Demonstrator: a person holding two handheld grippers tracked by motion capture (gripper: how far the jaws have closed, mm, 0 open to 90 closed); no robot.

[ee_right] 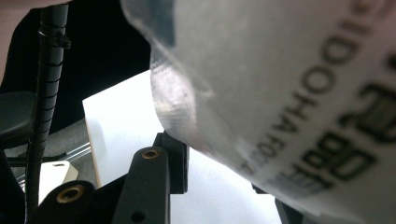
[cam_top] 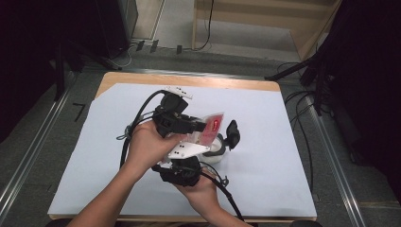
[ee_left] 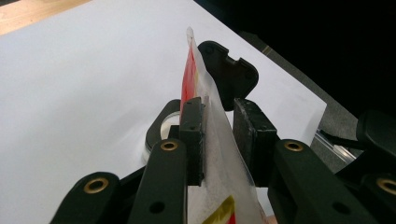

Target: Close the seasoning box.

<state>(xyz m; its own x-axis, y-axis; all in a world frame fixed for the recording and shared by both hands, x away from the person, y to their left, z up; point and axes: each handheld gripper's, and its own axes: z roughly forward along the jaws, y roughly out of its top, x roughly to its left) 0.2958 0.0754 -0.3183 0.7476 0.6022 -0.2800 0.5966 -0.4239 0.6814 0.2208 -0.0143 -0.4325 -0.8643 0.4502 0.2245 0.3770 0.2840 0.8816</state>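
Seen from above, a person's two hands meet over the middle of a wooden bench point(cam_top: 142, 79) covered w/ a white sheet, each hand holding a black two-finger gripper. The landmark is a small round white container w/ a dark rim point(cam_top: 215, 150), standing on the sheet near bench centre. Held in the air just above and left of that container is a clear plastic pouch w/ red and yellow print point(cam_top: 208, 128), tilted, its top edge toward the far side. The left gripper point(cam_top: 201, 126), on the container's left and slightly beyond it, has its fingers point(ee_left: 192, 135) around the pouch: in the left gripper view the left pad lies flat against the film, while the right pad stands just off the film w/ a narrow gap, so a full pinch can't be confirmed. The right gripper point(cam_top: 189, 177), nearer the person than the container, points up toward the pouch's lower part; in the right gripper view the pouch point(ee_right: 280, 84) looms blurred w/ dark lettering over the fingers point(ee_right: 175, 161), and whether they press it can't be told. A black rounded flip lid point(cam_top: 232, 133) stands just right of the container.
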